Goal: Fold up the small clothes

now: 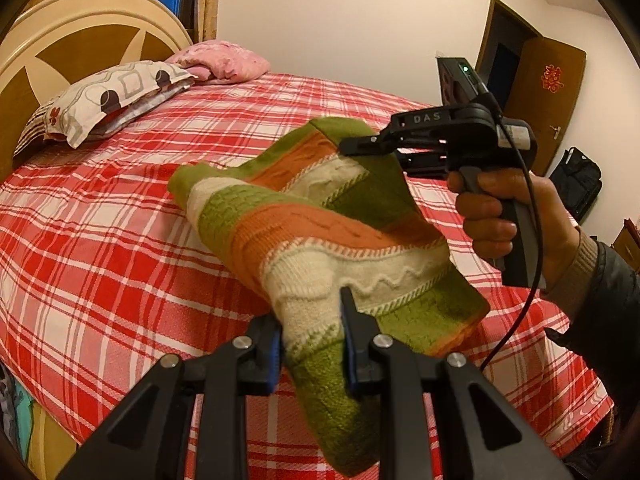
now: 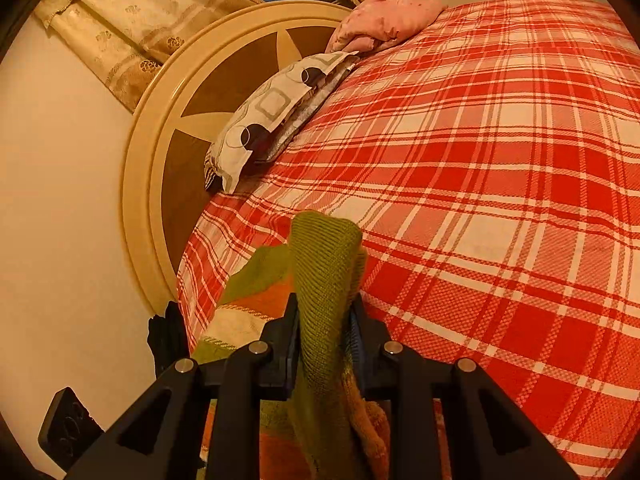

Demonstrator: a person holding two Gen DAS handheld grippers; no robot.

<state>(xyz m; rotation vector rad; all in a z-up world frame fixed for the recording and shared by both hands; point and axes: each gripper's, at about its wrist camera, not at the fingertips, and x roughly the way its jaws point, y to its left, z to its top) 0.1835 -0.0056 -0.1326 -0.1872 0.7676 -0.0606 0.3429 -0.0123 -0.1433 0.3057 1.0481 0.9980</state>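
Observation:
A small knitted sweater [image 1: 320, 236] with green, orange and cream stripes hangs stretched above the red plaid bed [image 1: 120, 240]. My left gripper [image 1: 312, 320] is shut on its near edge, cloth bunched between the blue pads. My right gripper [image 1: 356, 147], held by a hand [image 1: 500, 216], is shut on the far green edge. In the right wrist view the right gripper [image 2: 326, 320] pinches a green fold of the sweater [image 2: 324, 264], with striped cloth hanging to the left below it.
A patterned pillow [image 1: 104, 100] and a pink pillow [image 1: 224, 60] lie by the round headboard [image 1: 60, 40]. A brown door [image 1: 540, 100] and a dark bag [image 1: 576, 180] stand at the right. Curtains [image 2: 132, 20] hang behind the headboard.

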